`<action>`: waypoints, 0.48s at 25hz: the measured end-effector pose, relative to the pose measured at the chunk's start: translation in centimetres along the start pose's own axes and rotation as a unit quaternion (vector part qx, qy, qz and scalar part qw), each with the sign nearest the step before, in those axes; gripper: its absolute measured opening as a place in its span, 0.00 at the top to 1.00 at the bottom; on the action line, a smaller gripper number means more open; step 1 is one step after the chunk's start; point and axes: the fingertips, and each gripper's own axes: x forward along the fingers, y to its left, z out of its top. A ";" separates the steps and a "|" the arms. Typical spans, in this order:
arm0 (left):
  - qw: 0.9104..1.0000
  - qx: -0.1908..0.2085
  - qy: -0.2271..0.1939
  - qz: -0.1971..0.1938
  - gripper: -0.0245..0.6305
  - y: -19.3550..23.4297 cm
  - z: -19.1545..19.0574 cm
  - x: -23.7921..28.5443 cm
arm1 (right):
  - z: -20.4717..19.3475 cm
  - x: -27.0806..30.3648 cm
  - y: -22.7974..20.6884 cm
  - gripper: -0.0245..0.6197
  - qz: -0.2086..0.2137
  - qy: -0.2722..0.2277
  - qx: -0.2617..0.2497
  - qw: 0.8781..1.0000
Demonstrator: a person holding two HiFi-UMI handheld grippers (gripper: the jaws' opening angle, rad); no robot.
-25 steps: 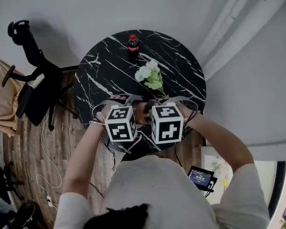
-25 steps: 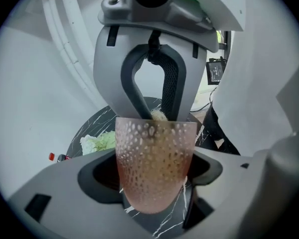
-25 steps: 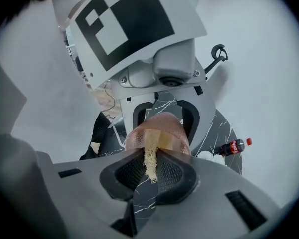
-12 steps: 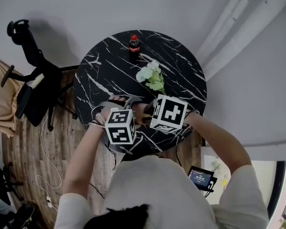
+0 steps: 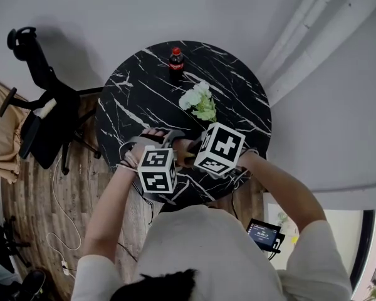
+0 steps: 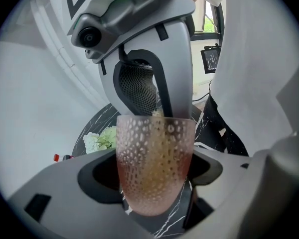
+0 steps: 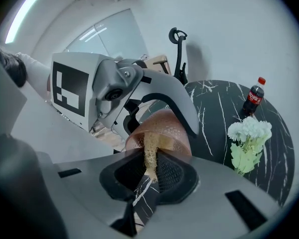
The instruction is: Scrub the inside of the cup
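Observation:
A pinkish, dimpled, see-through cup (image 6: 154,168) sits between the jaws of my left gripper (image 6: 154,176), which is shut on its sides. My right gripper (image 7: 148,164) is shut on a thin tan fibrous scrubber (image 7: 150,156). That scrubber reaches down into the cup (image 7: 164,129) and shows as a yellowish patch through the cup wall. In the left gripper view the right gripper's jaws come down from above to the cup's rim. In the head view both marker cubes, left (image 5: 156,169) and right (image 5: 219,148), are close together over the table's near edge, with the cup hidden between them.
The round black marble table (image 5: 131,93) carries a cola bottle (image 5: 175,60) at the far side and a bunch of white-green flowers (image 5: 198,100) in the middle. A black office chair (image 5: 44,99) stands to the left on the wooden floor. A small screen (image 5: 263,234) lies at lower right.
The right gripper has rolled about its own axis, so its marker cube now sits tilted. Both hands stay in the same spot over the table's near edge.

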 end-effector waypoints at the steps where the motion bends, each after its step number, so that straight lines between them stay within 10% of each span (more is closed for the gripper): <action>1: 1.000 0.004 0.002 0.000 0.40 -0.1 -0.1 0.0 | 0.0 0.1 0.2 0.87 0.007 -0.001 0.009 1.000; 12: 1.000 0.026 0.009 0.005 0.40 -0.8 -0.7 -0.1 | 0.5 0.6 1.0 0.87 0.053 -0.019 0.085 0.995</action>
